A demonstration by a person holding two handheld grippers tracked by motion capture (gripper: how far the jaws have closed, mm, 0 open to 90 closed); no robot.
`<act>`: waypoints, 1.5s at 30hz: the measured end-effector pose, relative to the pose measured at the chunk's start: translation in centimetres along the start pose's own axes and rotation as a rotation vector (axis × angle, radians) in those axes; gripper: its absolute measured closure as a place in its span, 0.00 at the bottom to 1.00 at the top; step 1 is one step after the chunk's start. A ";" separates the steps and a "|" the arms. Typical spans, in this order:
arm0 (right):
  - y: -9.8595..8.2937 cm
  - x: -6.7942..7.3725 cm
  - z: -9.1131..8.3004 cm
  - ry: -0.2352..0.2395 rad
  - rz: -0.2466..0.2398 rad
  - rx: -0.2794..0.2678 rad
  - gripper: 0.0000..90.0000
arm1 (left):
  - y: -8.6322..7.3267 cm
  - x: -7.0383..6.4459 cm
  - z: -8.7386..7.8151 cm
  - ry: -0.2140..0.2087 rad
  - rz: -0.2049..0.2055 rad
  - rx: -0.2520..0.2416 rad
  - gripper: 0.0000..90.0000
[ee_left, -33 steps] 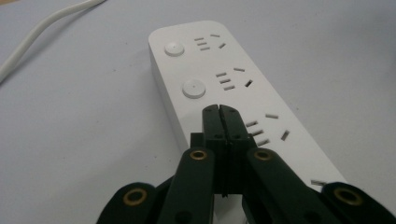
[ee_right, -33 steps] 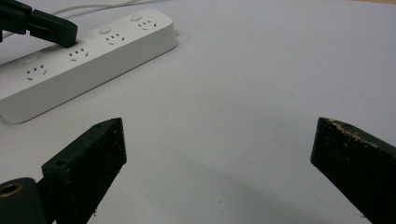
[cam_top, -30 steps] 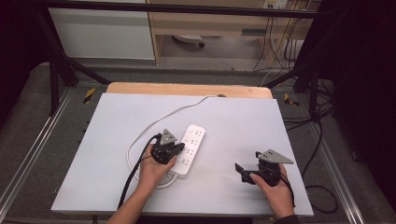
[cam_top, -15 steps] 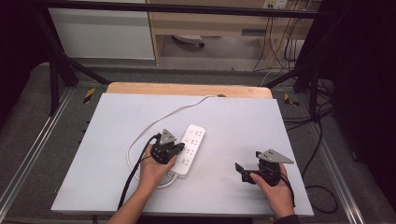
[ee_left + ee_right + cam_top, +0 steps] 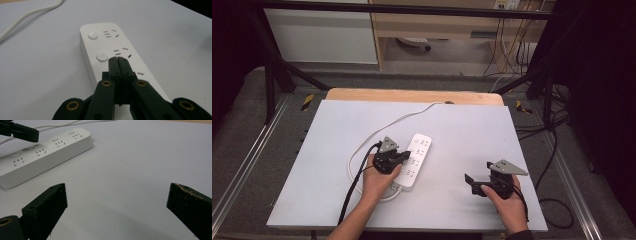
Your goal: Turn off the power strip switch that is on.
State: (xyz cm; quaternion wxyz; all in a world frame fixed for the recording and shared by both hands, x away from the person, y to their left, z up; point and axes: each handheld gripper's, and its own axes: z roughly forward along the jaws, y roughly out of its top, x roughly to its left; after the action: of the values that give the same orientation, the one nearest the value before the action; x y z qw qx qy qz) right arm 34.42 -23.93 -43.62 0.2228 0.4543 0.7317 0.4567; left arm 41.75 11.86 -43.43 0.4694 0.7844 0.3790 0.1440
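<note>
Power strip point(image 5: 414, 162), white and long, lies flat near the middle of the pale table point(image 5: 317, 200), and its long axis runs from about seven o'clock to one o'clock in the high view. From its near end a white cord point(image 5: 387, 125) curls out in a loop around the left side and then goes toward twelve o'clock, to the far edge of the table. The strip has a row of round white buttons, each with a group of socket slots beside it; the top is smooth and clean. The left gripper point(image 5: 117, 58) is above the strip, with its jaws pressed together and nothing between them. Its tip stands just beside one round button point(image 5: 102, 56), which lies at about ten o'clock from the tip in the left gripper view. I judge that this closed tip is meant to push a button, so a small shift toward the button is what matters. The right gripper point(image 5: 116, 202) is well apart from the strip, toward four o'clock of it in the high view, with jaws spread wide and empty over bare table. The left hand point(image 5: 377, 182) is clearly the nearer one.
</note>
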 end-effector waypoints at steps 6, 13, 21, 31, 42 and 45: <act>0.0 0.0 0.0 -0.001 -0.001 0.000 0.04 | 0.2 0.3 -0.5 0.000 -0.014 -0.026 1.00; 0.0 0.0 0.1 -0.001 -0.004 0.003 0.04 | 0.7 0.4 -1.2 0.010 -0.007 -0.069 0.74; 0.0 0.0 0.0 -0.002 0.002 0.001 0.04 | 1.5 0.4 -1.5 0.004 -0.003 -0.118 0.37; 0.0 -0.1 0.0 -0.004 0.001 0.000 0.04 | 2.4 0.2 -2.8 0.006 -0.010 -0.125 0.09; 0.0 0.0 0.1 -0.003 -0.002 -0.001 0.03 | 2.4 1.0 -5.9 0.030 -0.008 -0.128 0.08; 0.0 0.0 0.1 -0.005 -0.001 0.001 0.03 | 2.3 1.4 -6.8 0.039 -0.005 -0.126 0.07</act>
State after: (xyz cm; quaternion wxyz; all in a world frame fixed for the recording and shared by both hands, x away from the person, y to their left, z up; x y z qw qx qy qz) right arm 34.49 -23.87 -43.65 0.2246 0.4550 0.7316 0.4552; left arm 39.81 16.54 -38.12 0.5106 0.7493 0.3804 0.1816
